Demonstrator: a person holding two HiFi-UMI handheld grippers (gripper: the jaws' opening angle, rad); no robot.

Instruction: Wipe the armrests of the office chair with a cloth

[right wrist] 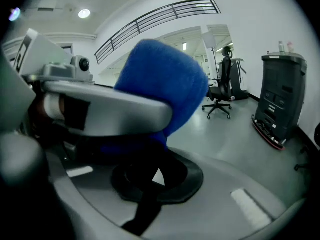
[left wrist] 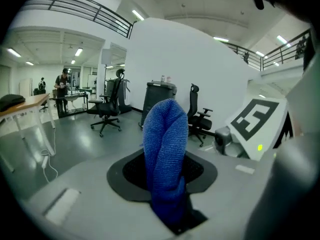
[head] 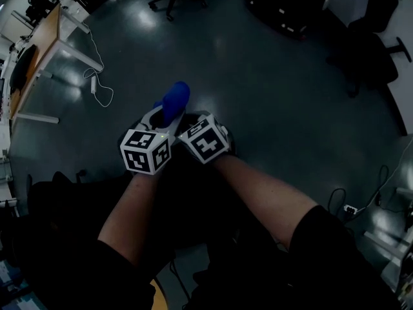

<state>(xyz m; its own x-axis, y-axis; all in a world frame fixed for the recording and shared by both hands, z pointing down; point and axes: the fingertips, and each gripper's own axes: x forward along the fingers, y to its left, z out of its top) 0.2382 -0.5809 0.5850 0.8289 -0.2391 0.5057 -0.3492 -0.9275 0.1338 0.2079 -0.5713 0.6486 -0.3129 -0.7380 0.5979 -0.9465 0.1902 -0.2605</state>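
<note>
Large open-plan office with an upper gallery. Evidence: wheeled office chairs [left wrist: 104,113] on a polished grey floor [head: 258,89], a long tabletop [head: 40,47] with loose cables [head: 97,86] beside it, ceiling strip lights [left wrist: 137,15] and a gallery railing [left wrist: 80,6].

Head view steeply down; both gripper views close on the shared cloth [left wrist: 165,154], outward across the floor [left wrist: 75,134].

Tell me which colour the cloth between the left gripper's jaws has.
Blue all over. The cloth shows best in the left gripper view.

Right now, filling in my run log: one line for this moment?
left gripper shut on blue cloth | right gripper shut, empty | grippers side by side
</note>
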